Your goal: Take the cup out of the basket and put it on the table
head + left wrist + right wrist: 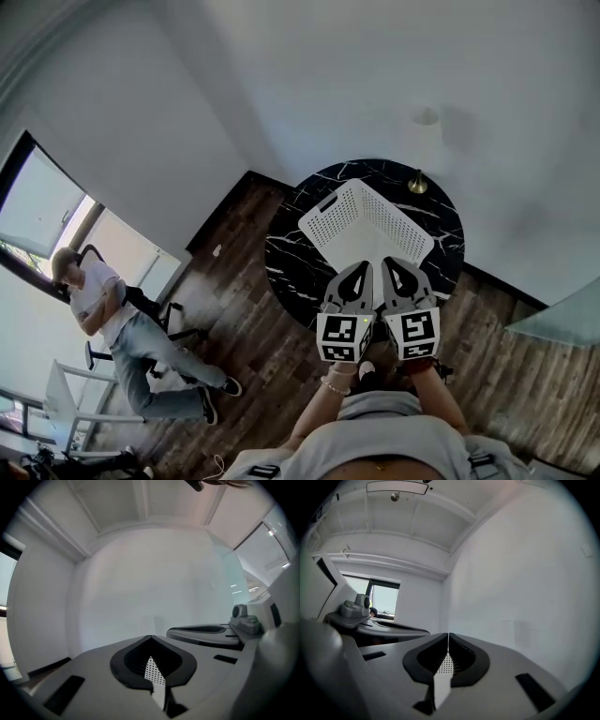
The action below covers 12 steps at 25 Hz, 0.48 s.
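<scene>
A white perforated basket stands on the round black marble table. I see no cup in any view; the basket's inside is not clear to me. My left gripper and right gripper hang side by side above the table's near edge, tips pointing at the basket. Both are shut with nothing between the jaws. In the left gripper view the left gripper's jaws meet at the tip, with the basket showing through the slot below. The right gripper looks the same, basket beneath.
A small brass-coloured object stands at the table's far right, close to the white wall. A person sits on a chair at the left by a window. Dark wood floor surrounds the table.
</scene>
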Each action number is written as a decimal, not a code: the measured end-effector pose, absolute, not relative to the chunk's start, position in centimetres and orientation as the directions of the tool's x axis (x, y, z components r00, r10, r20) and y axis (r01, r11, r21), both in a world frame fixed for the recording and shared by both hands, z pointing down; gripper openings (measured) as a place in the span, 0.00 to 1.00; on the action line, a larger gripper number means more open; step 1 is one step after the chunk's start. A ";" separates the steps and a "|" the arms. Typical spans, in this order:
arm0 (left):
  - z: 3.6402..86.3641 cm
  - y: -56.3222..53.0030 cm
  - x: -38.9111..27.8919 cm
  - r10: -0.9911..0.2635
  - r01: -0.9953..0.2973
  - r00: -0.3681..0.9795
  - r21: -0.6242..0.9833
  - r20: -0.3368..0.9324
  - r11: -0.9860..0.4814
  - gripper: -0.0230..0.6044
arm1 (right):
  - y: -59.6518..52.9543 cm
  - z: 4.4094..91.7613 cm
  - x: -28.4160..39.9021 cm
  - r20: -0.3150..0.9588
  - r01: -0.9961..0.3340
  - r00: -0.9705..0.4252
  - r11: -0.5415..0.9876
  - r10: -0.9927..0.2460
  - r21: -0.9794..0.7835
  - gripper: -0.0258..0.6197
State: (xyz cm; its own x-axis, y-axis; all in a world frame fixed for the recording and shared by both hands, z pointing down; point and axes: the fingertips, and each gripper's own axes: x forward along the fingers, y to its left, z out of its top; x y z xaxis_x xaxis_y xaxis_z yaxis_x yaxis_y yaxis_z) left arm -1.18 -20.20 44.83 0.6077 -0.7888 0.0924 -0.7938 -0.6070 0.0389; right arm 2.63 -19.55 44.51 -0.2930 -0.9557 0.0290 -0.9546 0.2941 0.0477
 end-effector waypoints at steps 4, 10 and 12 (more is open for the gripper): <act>45.2 -22.3 -1.6 -0.771 -0.777 0.629 0.044 0.093 -0.628 0.04 | -21.7 45.2 2.5 0.049 -0.964 -0.258 0.260 -0.965 0.051 0.06; 46.1 -24.5 -2.1 -0.757 -0.764 0.645 0.060 0.101 -0.643 0.04 | -23.9 46.1 1.8 0.068 -0.967 -0.245 0.249 -0.967 0.058 0.06; 46.2 -25.1 -2.2 -0.756 -0.763 0.647 0.067 0.098 -0.643 0.04 | -24.5 46.3 1.6 0.072 -0.965 -0.248 0.253 -0.966 0.063 0.06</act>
State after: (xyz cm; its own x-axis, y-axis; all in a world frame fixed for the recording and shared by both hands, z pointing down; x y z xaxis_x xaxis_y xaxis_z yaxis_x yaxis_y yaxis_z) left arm -2.24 -25.09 46.20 0.6467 -0.7563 0.0984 -0.7626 -0.6434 0.0669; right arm 1.58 -24.50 46.25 -0.2483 -0.9660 0.0724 -0.9655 0.2529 0.0629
